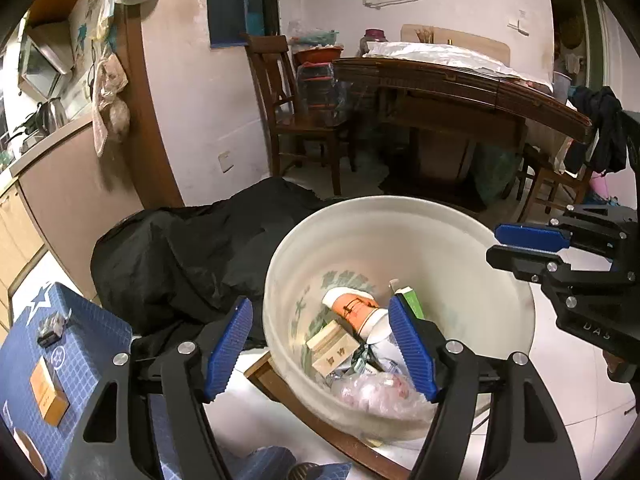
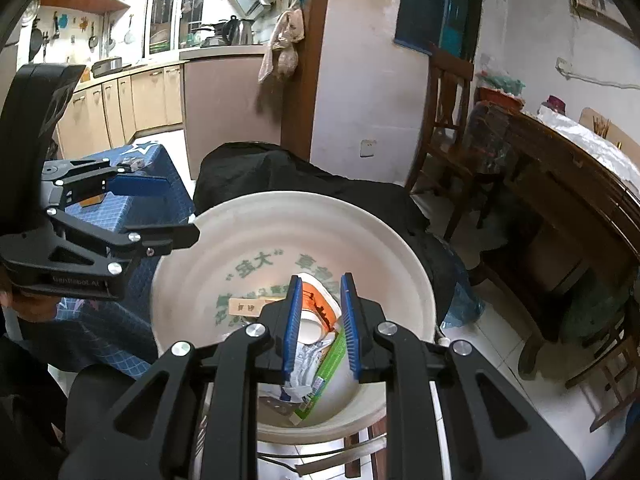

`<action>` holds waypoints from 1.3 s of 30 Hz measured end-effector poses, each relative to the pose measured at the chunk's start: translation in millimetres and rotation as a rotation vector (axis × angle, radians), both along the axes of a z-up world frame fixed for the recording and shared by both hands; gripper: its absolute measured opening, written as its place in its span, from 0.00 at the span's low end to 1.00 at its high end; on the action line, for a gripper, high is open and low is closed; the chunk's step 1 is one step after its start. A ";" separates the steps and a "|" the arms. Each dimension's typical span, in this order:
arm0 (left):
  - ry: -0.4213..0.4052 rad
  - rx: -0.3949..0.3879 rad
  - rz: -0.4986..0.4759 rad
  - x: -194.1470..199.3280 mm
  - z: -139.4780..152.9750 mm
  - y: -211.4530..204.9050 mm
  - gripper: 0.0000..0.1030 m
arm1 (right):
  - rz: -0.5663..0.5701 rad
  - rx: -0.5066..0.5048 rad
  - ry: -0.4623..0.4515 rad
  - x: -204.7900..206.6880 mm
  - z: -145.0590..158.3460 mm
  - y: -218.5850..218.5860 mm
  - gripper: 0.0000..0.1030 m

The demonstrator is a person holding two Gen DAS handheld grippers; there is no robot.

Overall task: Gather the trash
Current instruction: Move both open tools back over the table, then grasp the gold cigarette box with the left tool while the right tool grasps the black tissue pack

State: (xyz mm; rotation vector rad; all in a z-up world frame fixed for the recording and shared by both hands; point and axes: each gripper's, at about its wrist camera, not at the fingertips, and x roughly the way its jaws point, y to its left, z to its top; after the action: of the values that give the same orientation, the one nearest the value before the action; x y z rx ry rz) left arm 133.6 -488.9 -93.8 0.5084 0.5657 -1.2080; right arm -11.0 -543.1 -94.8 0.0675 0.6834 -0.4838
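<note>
A white plastic bucket [image 1: 380, 204] [image 2: 280, 200] holds trash: an orange-and-white paper cup [image 1: 352, 308] [image 2: 316, 304], a green carton [image 1: 412, 300] [image 2: 324, 372], a small beige box [image 1: 332, 348] [image 2: 246, 306], a clear plastic bag [image 1: 376, 394] and a crumpled wrapper [image 2: 304, 364]. My left gripper [image 1: 320, 344] [image 2: 176, 212] stands open at the bucket's left rim, one finger over the black cloth and one over the inside, with nothing gripped. Over the bucket's middle, my right gripper [image 2: 320, 320] [image 1: 528, 248] is open a narrow gap, and the trash lies below it.
The bucket rests on a wooden stool [image 1: 280, 380]. Black cloth [image 1: 180, 252] is piled behind it. On the left, a blue checked tablecloth [image 1: 92, 320] carries a small brown box [image 1: 48, 392]. A wooden chair [image 1: 288, 92] and a dark table [image 1: 460, 84] stand behind.
</note>
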 end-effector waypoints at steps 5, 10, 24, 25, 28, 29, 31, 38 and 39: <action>0.003 -0.007 0.037 7.6 -3.5 24.4 0.70 | 0.048 0.009 -0.040 4.4 11.1 14.4 0.18; -0.010 -0.011 0.147 27.8 -9.5 64.8 0.71 | 0.118 0.002 -0.077 21.1 26.1 35.4 0.18; 0.028 -0.032 0.736 135.7 -29.6 219.0 0.73 | 0.324 0.188 -0.149 83.9 -3.4 114.0 0.45; 0.044 -0.038 0.769 145.0 -31.4 224.8 0.73 | 0.339 0.224 -0.131 89.8 -14.3 120.8 0.47; 0.089 -0.050 0.845 170.2 -38.0 231.1 0.74 | 0.347 0.303 -0.098 104.0 -38.1 133.3 0.51; 0.099 -0.046 0.875 181.0 -40.1 228.9 0.74 | 0.342 0.327 -0.091 108.9 -44.5 135.8 0.54; 0.104 -0.049 0.903 194.1 -44.0 224.9 0.74 | 0.337 0.357 -0.081 115.5 -52.9 139.1 0.59; 0.120 -0.015 0.945 247.6 -56.8 190.5 0.74 | 0.331 0.389 -0.085 133.5 -56.3 134.2 0.64; 0.114 -0.006 0.963 254.6 -59.7 186.2 0.74 | 0.329 0.386 -0.096 138.9 -52.7 133.4 0.64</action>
State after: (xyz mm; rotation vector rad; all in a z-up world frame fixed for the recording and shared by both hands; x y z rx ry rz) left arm 388.2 -302.8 -153.5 0.1106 0.7779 -0.3165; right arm 127.9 -409.7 -147.4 0.3340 0.6703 -0.0277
